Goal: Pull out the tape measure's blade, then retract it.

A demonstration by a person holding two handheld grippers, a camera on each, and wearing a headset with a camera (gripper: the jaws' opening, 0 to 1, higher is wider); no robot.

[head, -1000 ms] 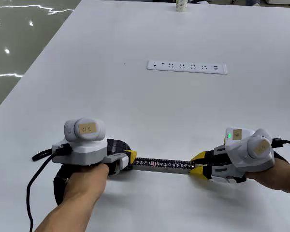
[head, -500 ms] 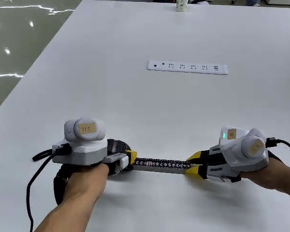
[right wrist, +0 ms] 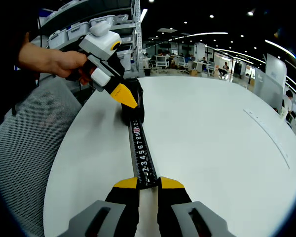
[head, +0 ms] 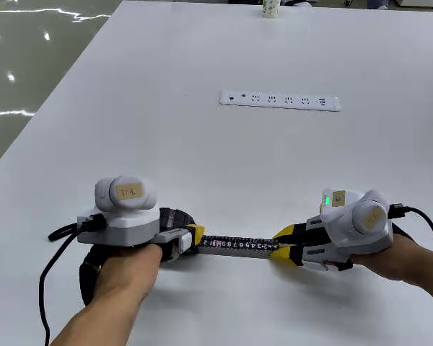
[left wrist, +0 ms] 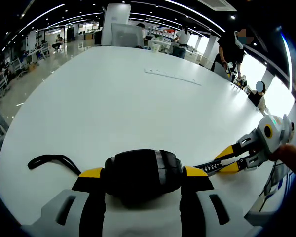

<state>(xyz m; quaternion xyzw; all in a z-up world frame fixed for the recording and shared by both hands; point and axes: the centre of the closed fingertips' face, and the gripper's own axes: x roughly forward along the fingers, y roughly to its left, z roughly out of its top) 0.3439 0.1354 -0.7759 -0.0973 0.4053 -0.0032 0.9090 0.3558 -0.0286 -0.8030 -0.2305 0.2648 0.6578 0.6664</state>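
Clamping the tape measure [left wrist: 143, 170] by its black case, the left claw [head: 193, 235] rests at the near left of the white desk [head: 202, 158], with one yellow-tipped jaw on each side of the case. The blade [right wrist: 140, 153] runs out to the right from the case, numbered face up and low over the desk; I cannot tell whether it touches the surface. At the near right, the right claw [right wrist: 148, 183] has its jaws closed together on the blade's free end. A white power strip [head: 279, 100] lies well apart on the far side. A black cable [head: 49, 270] trails from the left claw toward the near edge.
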